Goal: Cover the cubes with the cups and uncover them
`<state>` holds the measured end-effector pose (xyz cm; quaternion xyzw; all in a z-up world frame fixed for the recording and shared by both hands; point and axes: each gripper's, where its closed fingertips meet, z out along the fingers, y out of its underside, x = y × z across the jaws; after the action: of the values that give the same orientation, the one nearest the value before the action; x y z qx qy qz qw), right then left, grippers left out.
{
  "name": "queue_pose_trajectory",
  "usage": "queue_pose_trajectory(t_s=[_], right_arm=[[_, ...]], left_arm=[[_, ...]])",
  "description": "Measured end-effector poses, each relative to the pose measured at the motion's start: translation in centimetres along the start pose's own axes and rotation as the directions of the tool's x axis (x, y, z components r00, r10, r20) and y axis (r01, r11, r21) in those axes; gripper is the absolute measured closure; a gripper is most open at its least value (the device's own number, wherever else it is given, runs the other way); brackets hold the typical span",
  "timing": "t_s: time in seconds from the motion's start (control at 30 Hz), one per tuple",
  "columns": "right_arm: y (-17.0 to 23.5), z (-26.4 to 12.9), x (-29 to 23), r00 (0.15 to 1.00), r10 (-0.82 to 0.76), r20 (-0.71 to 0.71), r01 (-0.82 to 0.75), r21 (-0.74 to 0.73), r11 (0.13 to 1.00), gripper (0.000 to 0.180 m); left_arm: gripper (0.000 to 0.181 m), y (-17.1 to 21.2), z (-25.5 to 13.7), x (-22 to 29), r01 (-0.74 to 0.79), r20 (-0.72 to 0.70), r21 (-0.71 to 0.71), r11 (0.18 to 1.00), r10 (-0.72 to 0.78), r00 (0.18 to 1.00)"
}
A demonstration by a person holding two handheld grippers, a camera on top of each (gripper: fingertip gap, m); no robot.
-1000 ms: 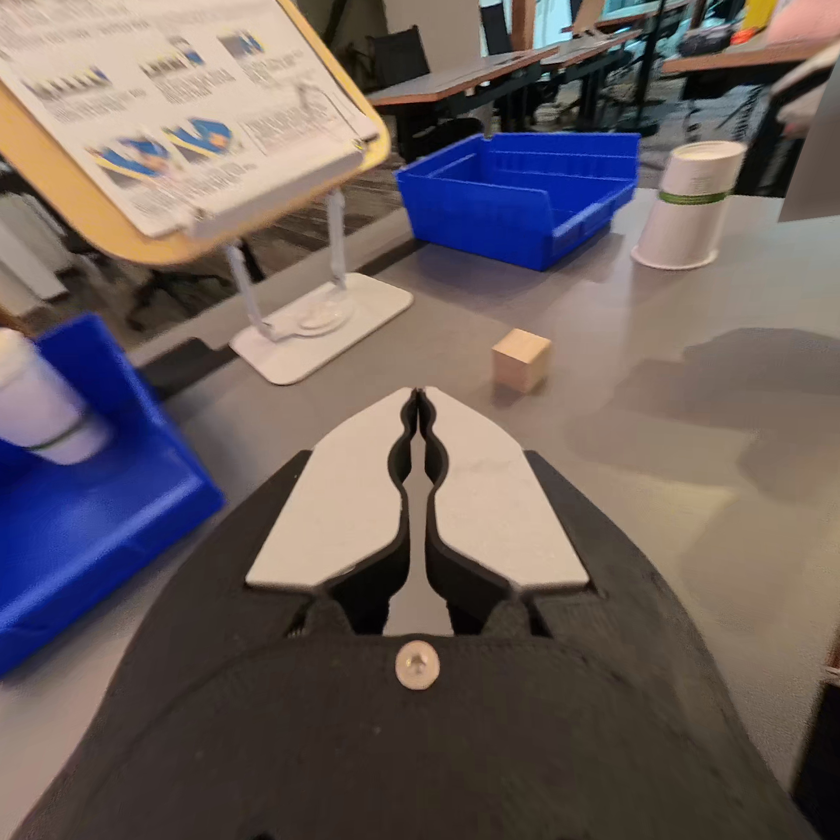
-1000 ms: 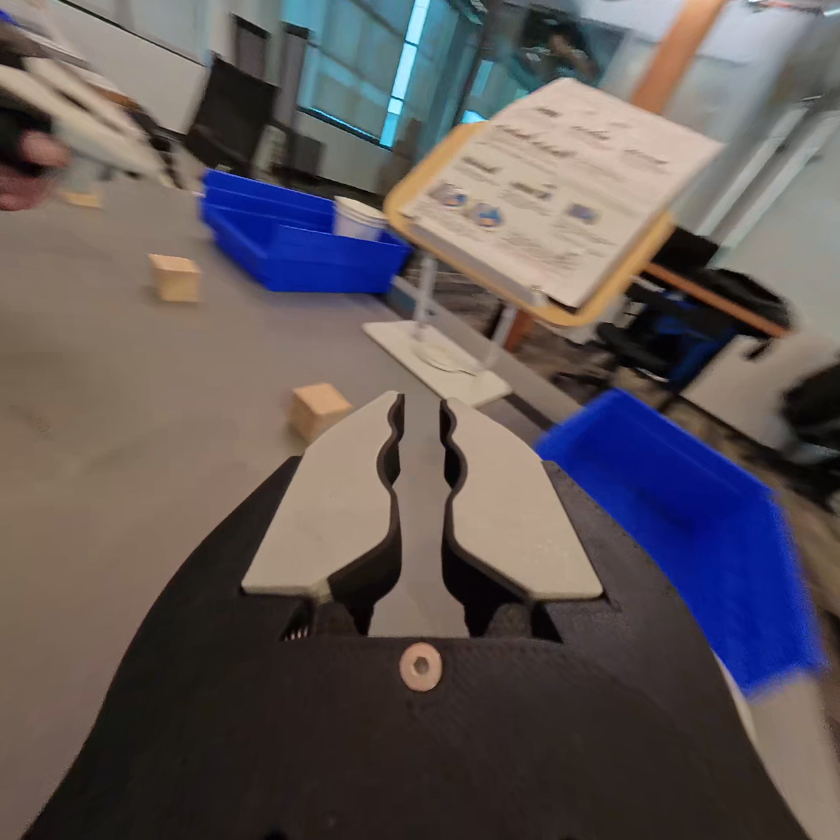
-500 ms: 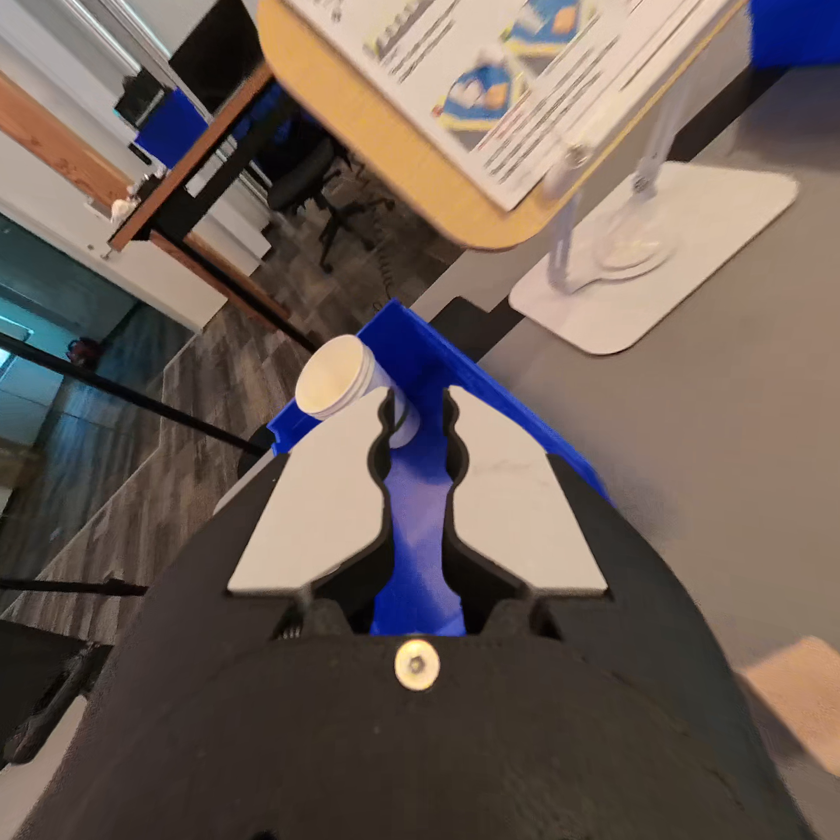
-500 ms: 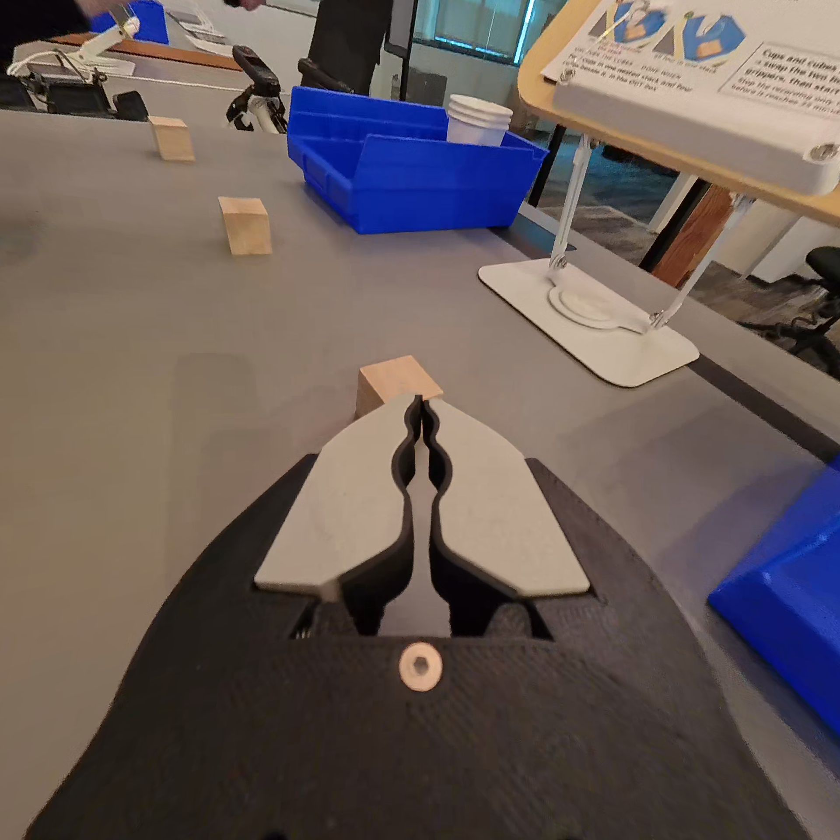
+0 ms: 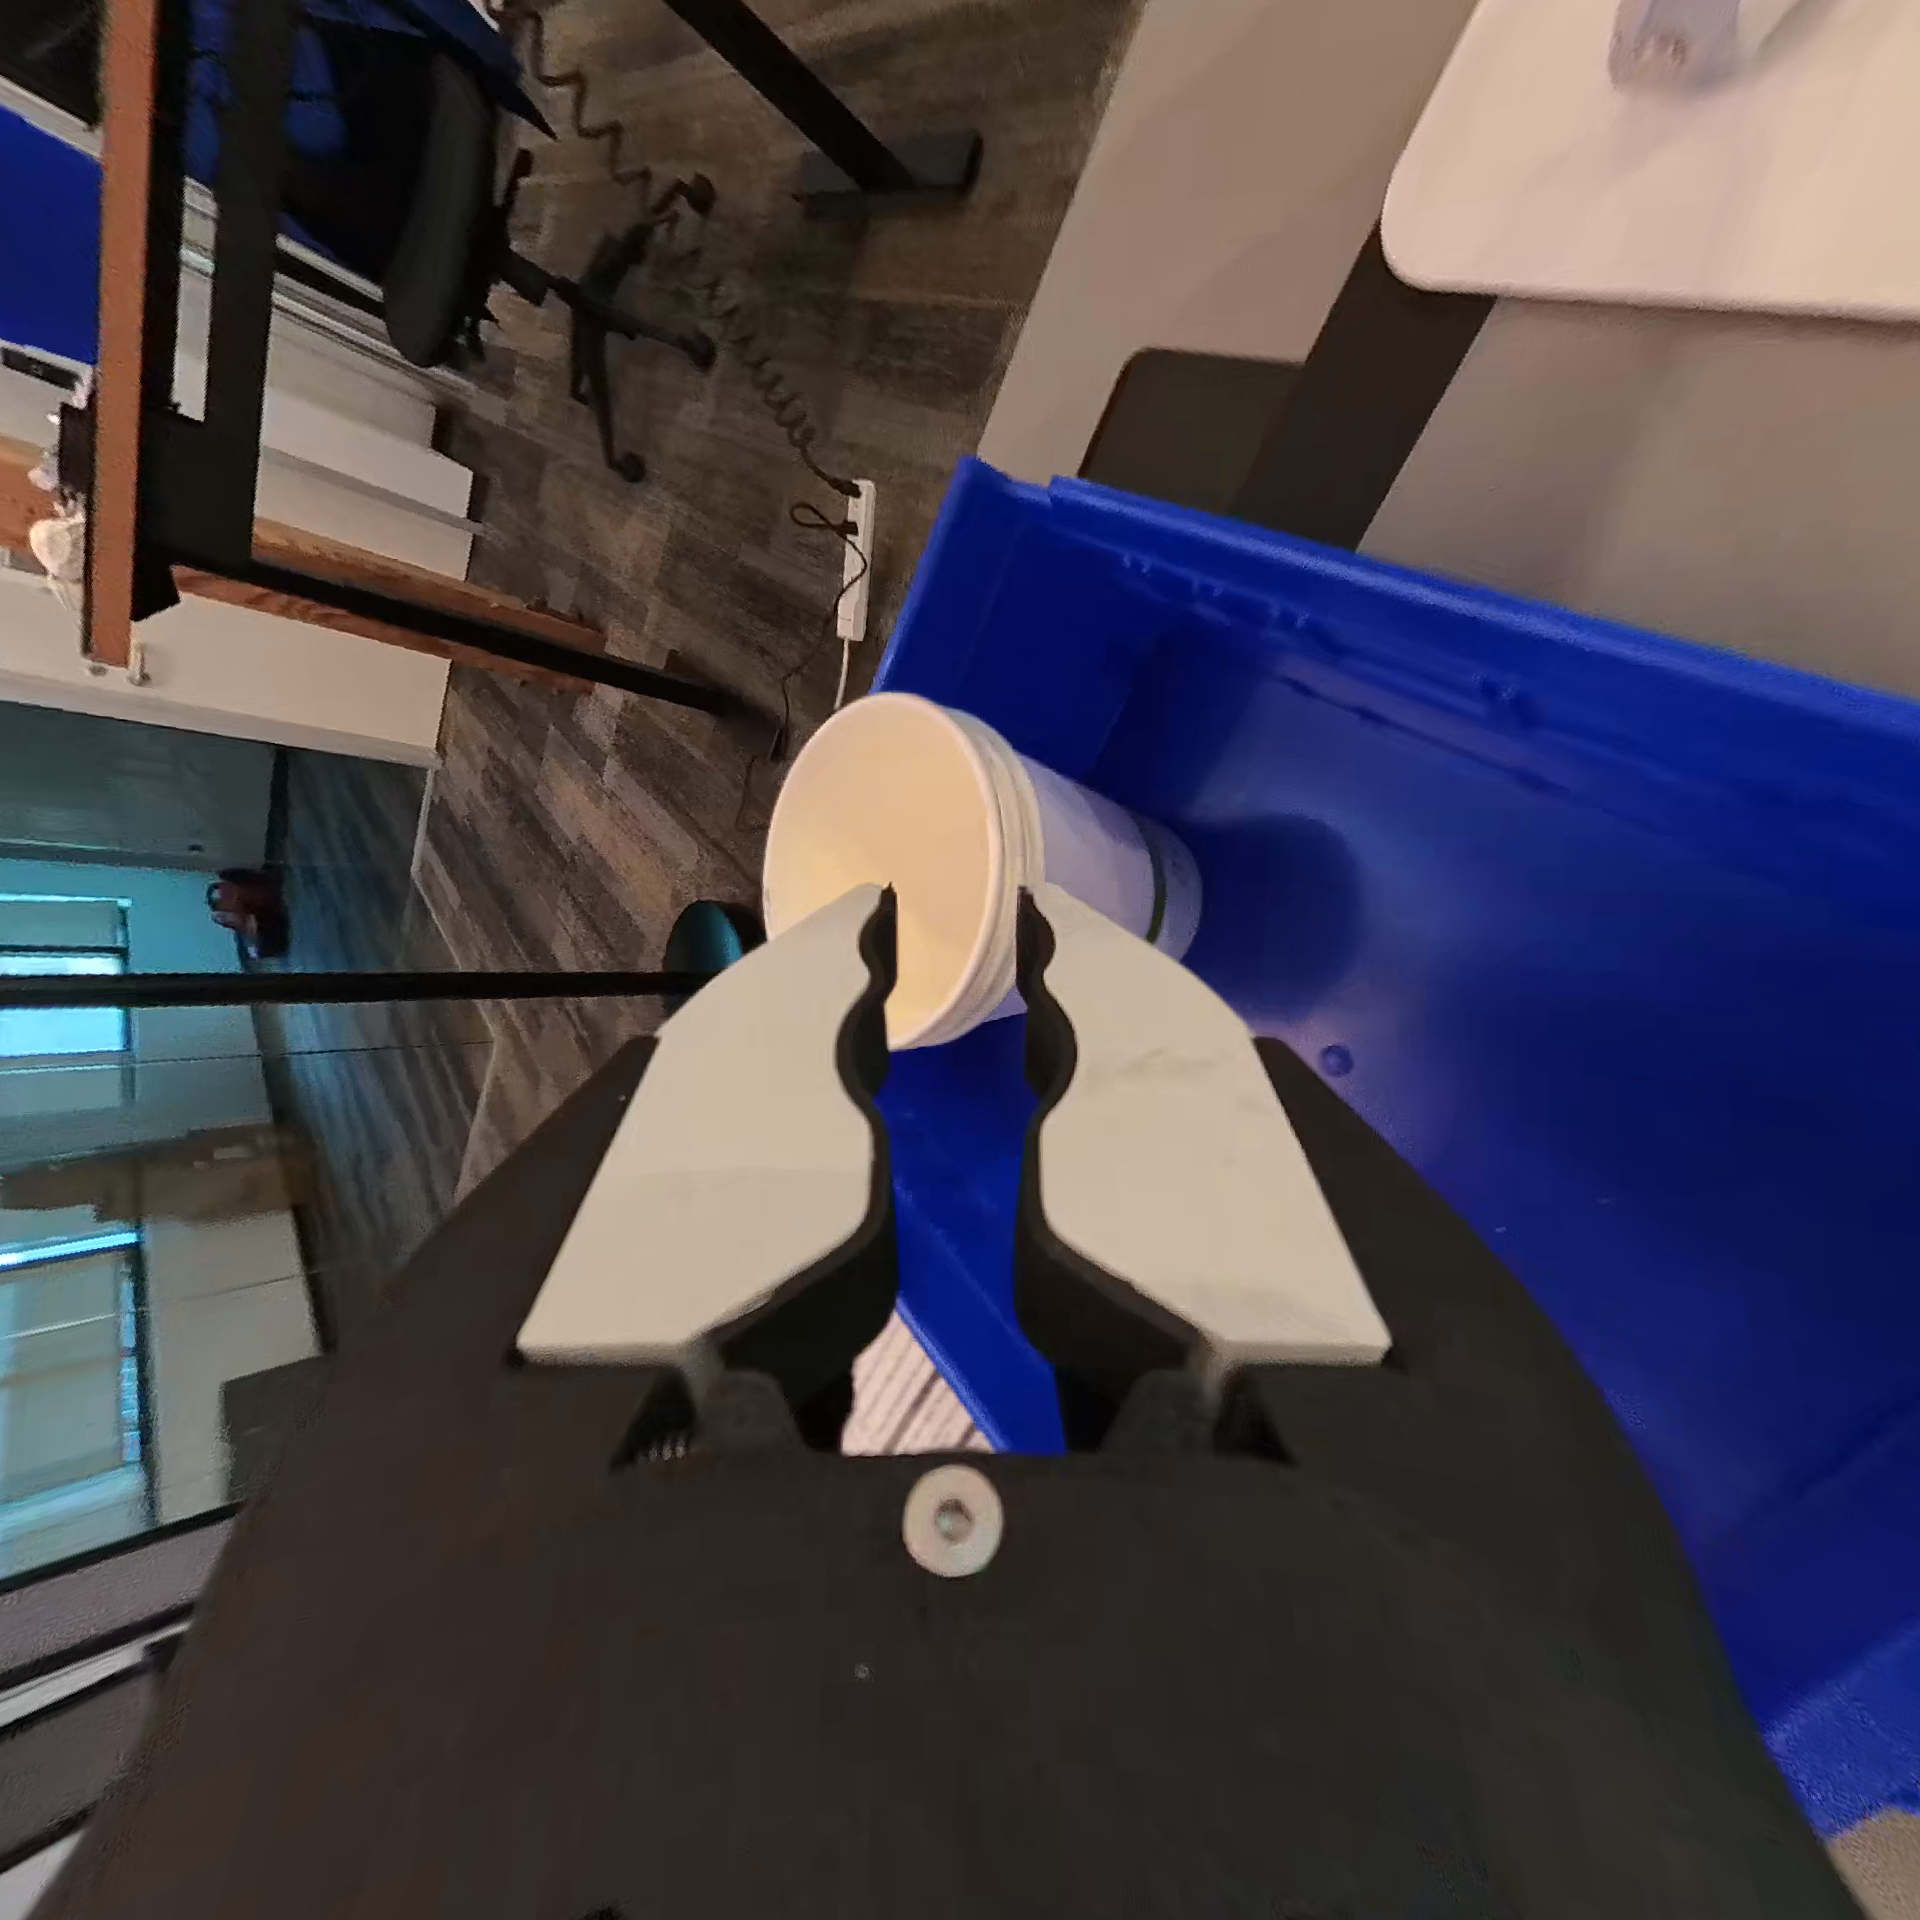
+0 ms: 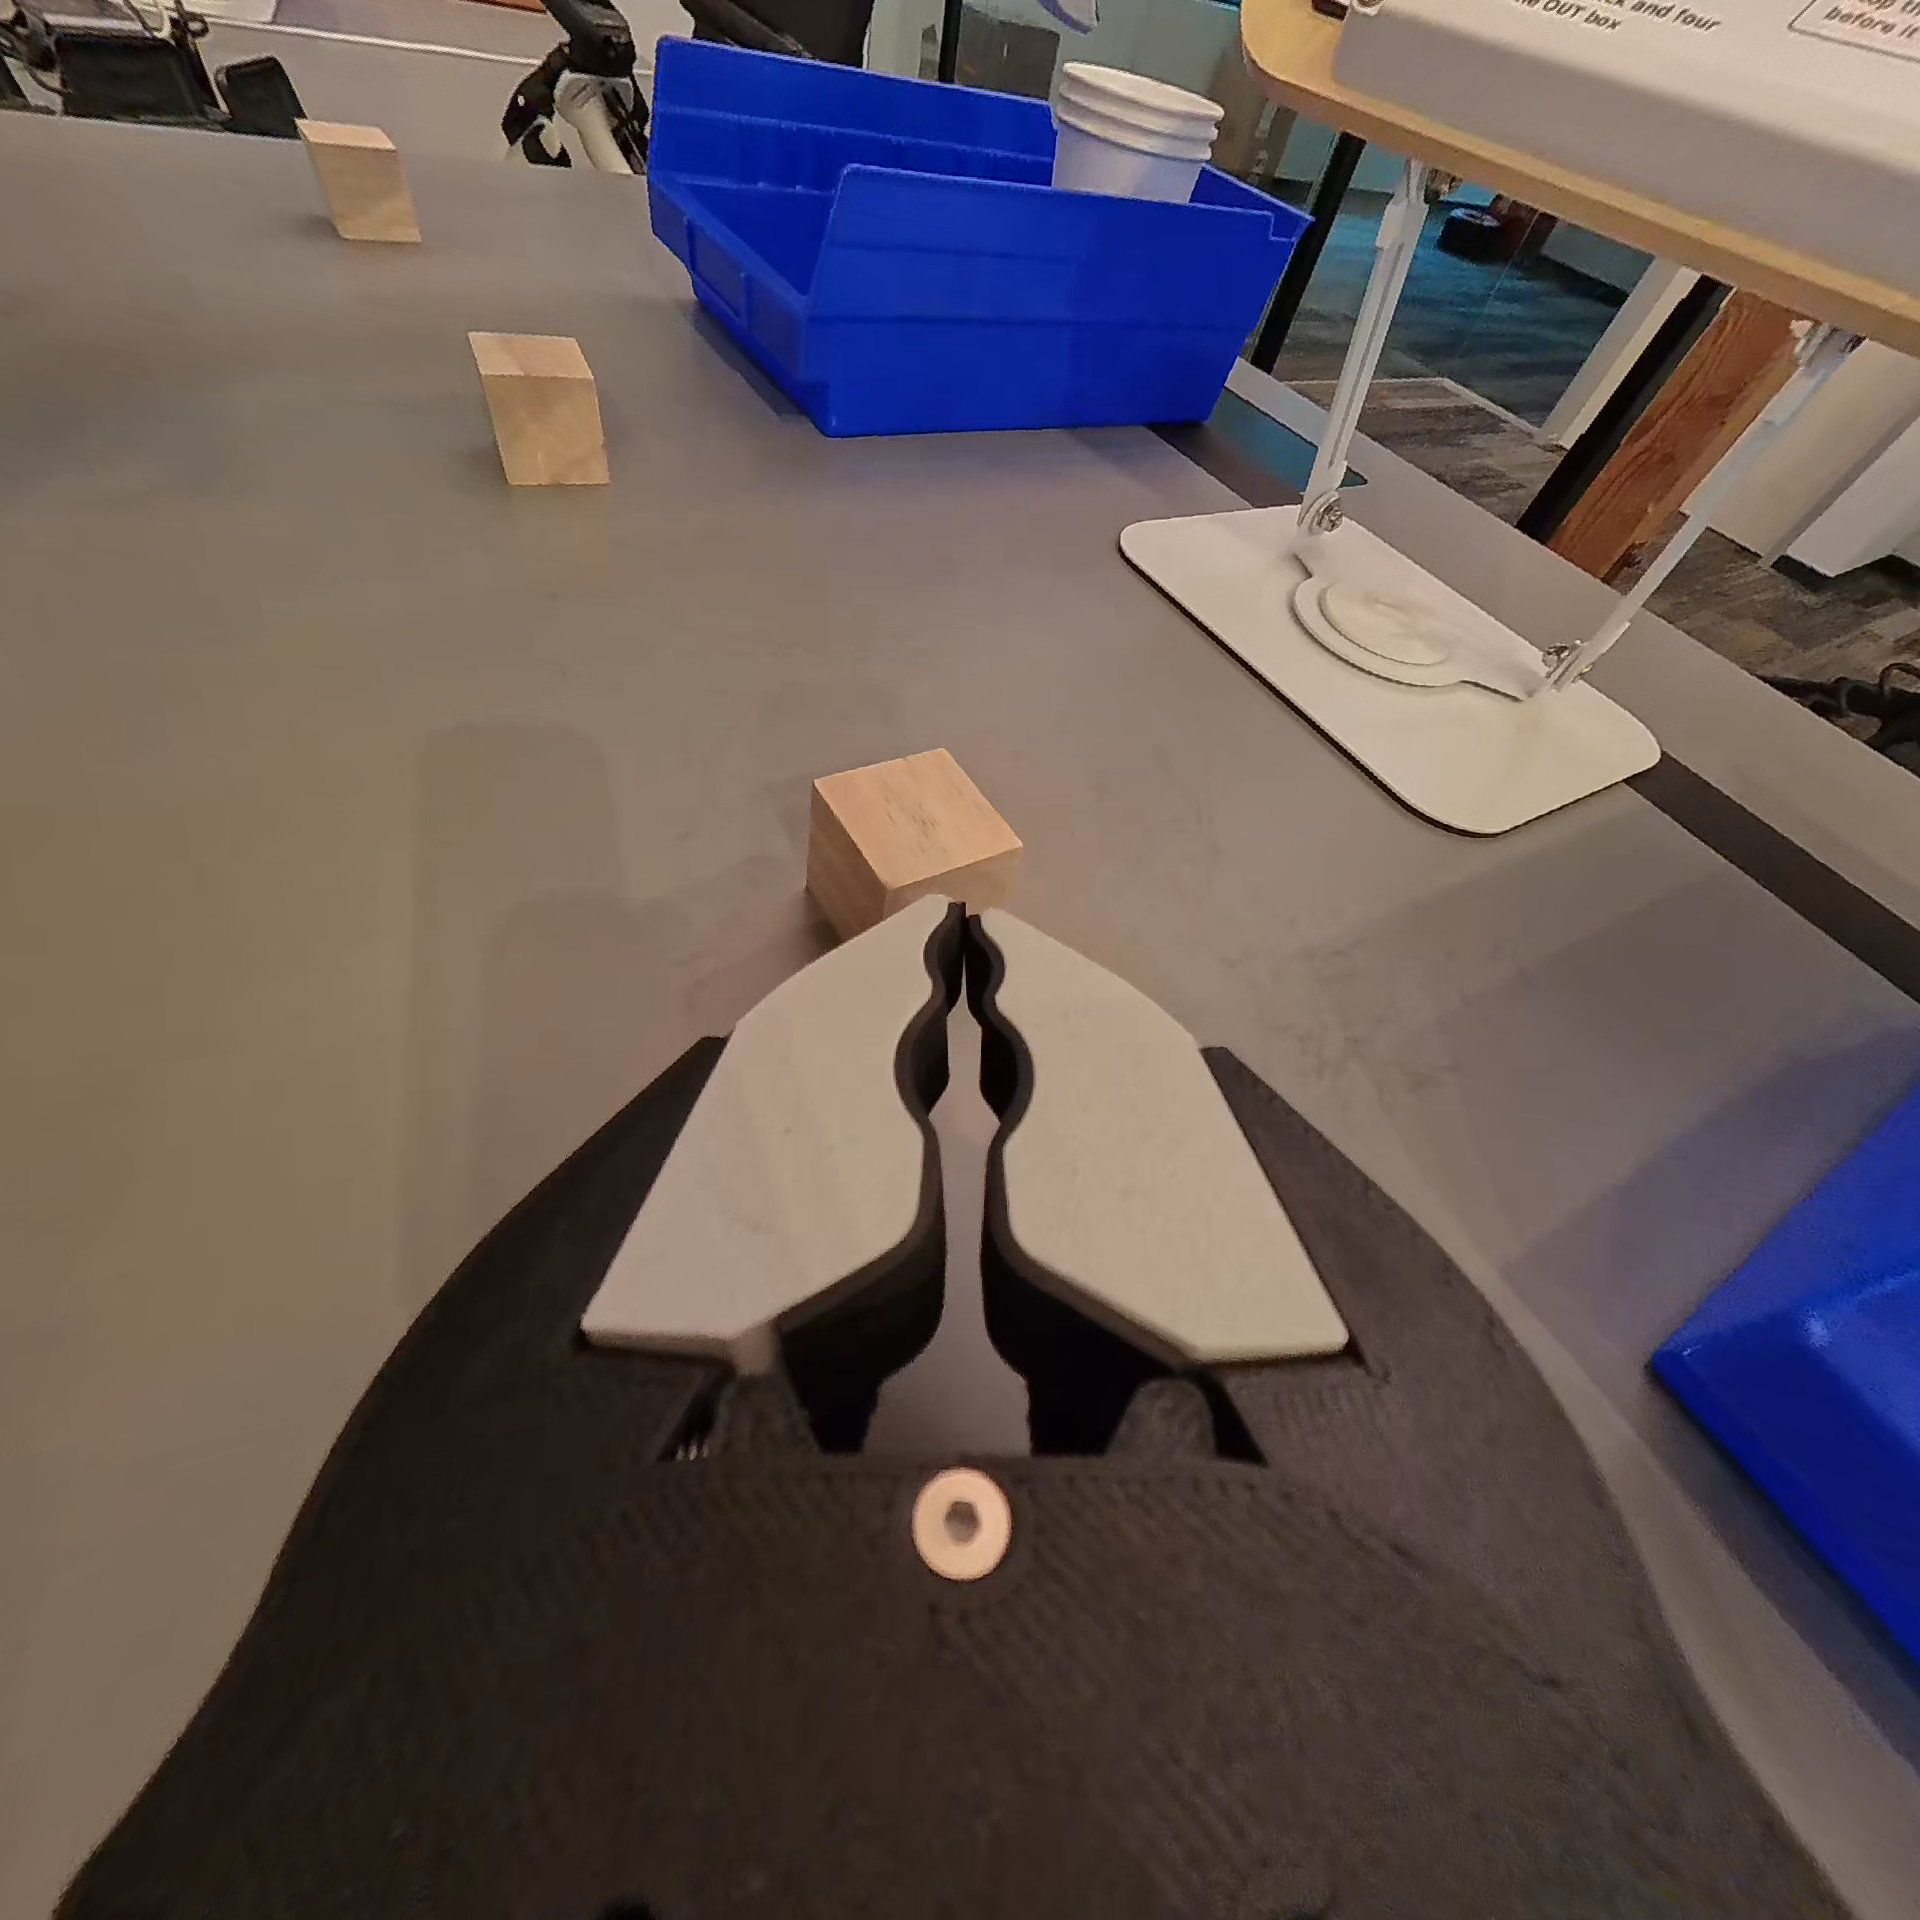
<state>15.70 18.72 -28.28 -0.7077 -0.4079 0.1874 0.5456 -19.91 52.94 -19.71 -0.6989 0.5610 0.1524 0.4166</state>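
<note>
In the left wrist view, rolled on its side, a stack of white paper cups [image 5: 935,873] stands in a blue bin [image 5: 1507,987]. My left gripper [image 5: 958,899] is open, its fingertips either side of the stack's rim, one in front of the cup mouth. In the right wrist view my right gripper [image 6: 958,909] is shut and empty, just behind a wooden cube [image 6: 909,836] on the grey table [image 6: 312,831]. Two more cubes lie farther off, one at the middle left [image 6: 540,407] and one at the far left [image 6: 361,179]. The cup stack [image 6: 1132,130] shows in the far blue bin [image 6: 956,281].
A white document stand [image 6: 1392,665] holding a printed sheet on a board sits at the table's right edge. A second blue bin [image 6: 1829,1382] is at the near right. Beyond the table are office chairs, desks and floor.
My left gripper has rolled further, closed in on the cup stack and opened wider around its rim. My right gripper has edged closer to the near cube and stays shut.
</note>
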Motion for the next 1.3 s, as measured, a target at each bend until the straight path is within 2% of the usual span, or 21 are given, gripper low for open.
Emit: queue_pose_trajectory(t_s=[0.23,0.6,0.7,0.77,0.97,1.3], right_arm=[[0.1,0.1,-0.1,1.0,-0.005,0.006,0.005,-0.011,1.0,0.18],[0.2,0.2,-0.3,1.0,-0.01,0.018,0.011,-0.019,1.0,0.18],[0.2,0.2,-0.3,1.0,-0.011,0.021,0.011,-0.019,1.0,0.18],[0.2,0.2,-0.3,1.0,-0.011,0.023,0.011,-0.019,1.0,0.18],[0.2,0.2,-0.4,1.0,-0.014,0.028,0.014,-0.02,1.0,0.18],[0.3,0.3,-0.5,0.999,-0.02,0.033,0.021,-0.028,0.999,0.18]], left_arm=[[0.162,1.4,3.0,0.4,-0.143,-0.046,-0.08,0.987,0.139,0.989],[0.164,0.7,3.8,0.1,-0.055,-0.11,-0.025,0.998,0.052,0.993],[0.171,0.8,3.9,0.2,-0.036,-0.139,-0.025,0.999,0.032,0.99],[0.177,0.9,3.9,0.4,-0.034,-0.153,-0.03,0.999,0.029,0.988],[0.177,0.9,3.9,0.5,-0.049,-0.164,-0.049,0.998,0.04,0.986],[0.178,0.4,3.4,-0.7,-0.087,-0.085,-0.055,0.995,0.083,0.993]])
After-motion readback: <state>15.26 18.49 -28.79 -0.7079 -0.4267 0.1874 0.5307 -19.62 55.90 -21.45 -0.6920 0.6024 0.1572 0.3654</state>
